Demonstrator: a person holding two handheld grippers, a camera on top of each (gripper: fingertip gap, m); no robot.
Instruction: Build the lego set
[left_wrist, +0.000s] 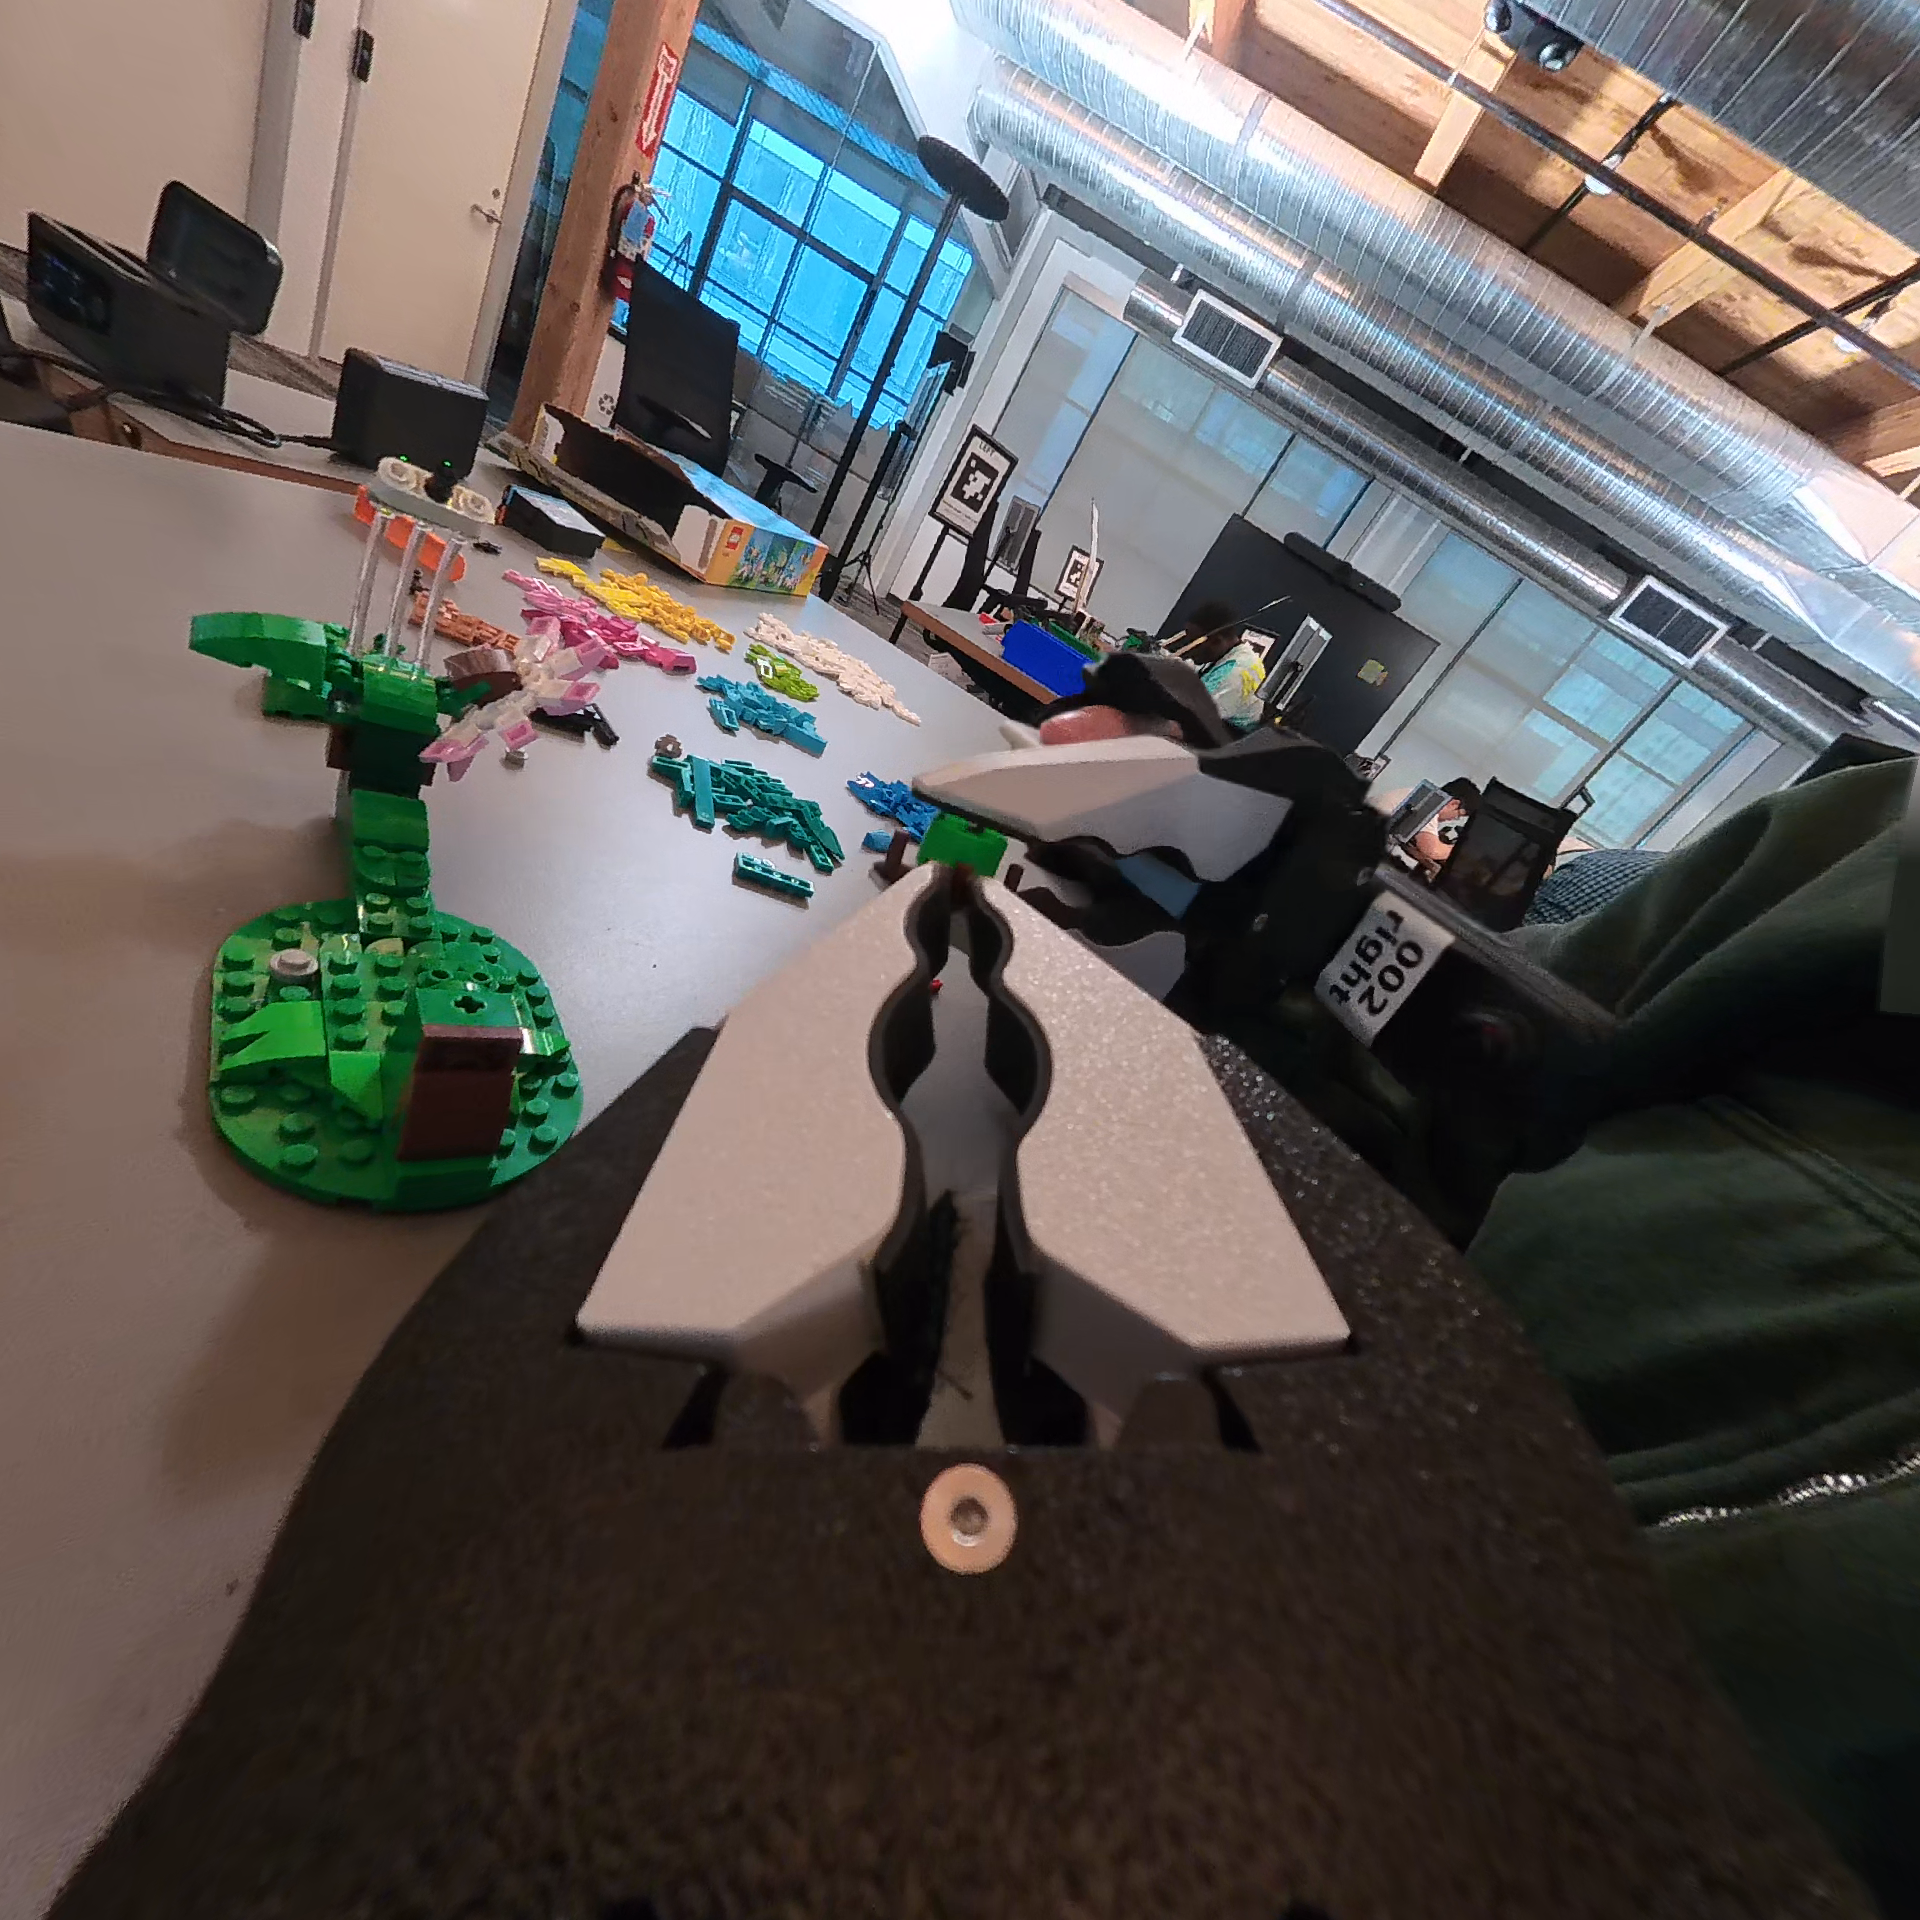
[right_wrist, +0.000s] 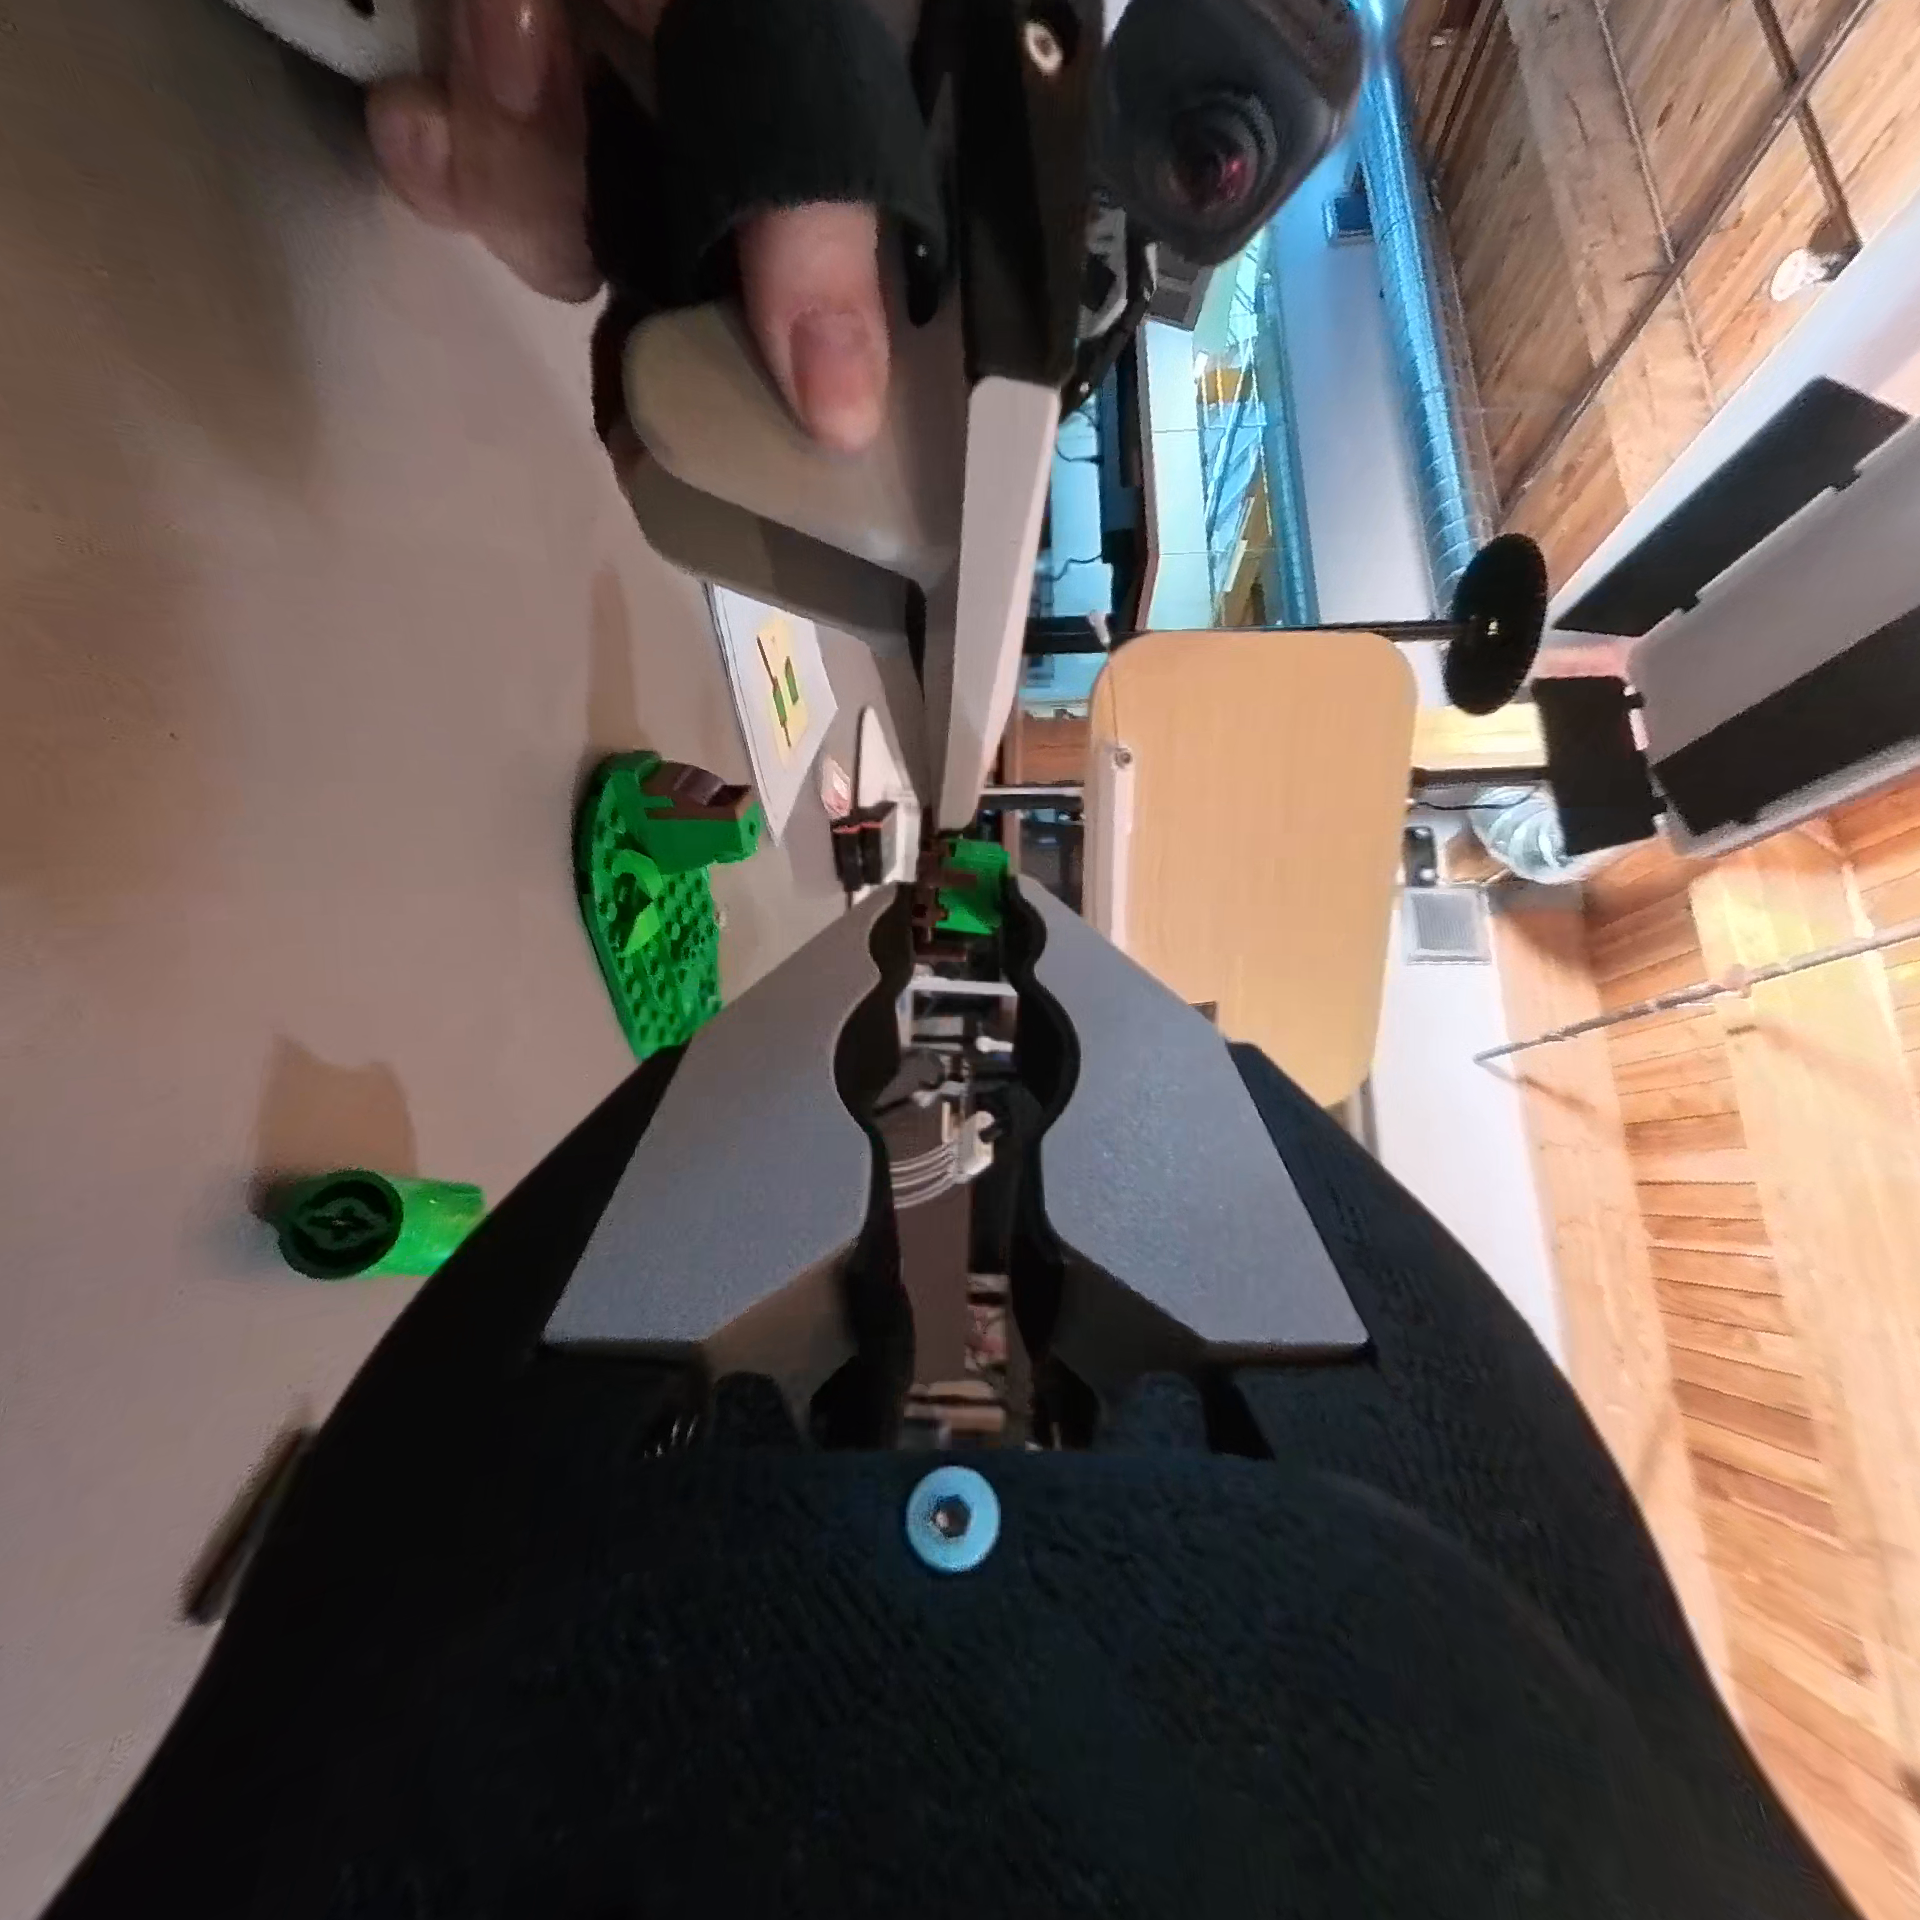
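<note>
A small green-and-brown brick piece (left_wrist: 961, 840) is held in the air between both grippers. My left gripper (left_wrist: 956, 883) is shut on its brown lower end. The right gripper (left_wrist: 1039, 800) reaches in from the right and grips the green part. In the right wrist view my right gripper (right_wrist: 961, 883) is shut on the same piece (right_wrist: 977, 883), and the left gripper's fingers (right_wrist: 977, 623) come down onto it from above. The green oval base (left_wrist: 312, 1091) with its stem and pink flower (left_wrist: 488, 717) stands on the table to the left.
Sorted piles of pink (left_wrist: 592, 634), yellow (left_wrist: 644, 603), white (left_wrist: 831, 665), teal (left_wrist: 758, 800) and blue (left_wrist: 894, 800) bricks lie behind. The set's box (left_wrist: 727, 540) is at the back. A loose green round part (right_wrist: 364, 1221) and the instruction booklet (right_wrist: 779, 696) lie on the table.
</note>
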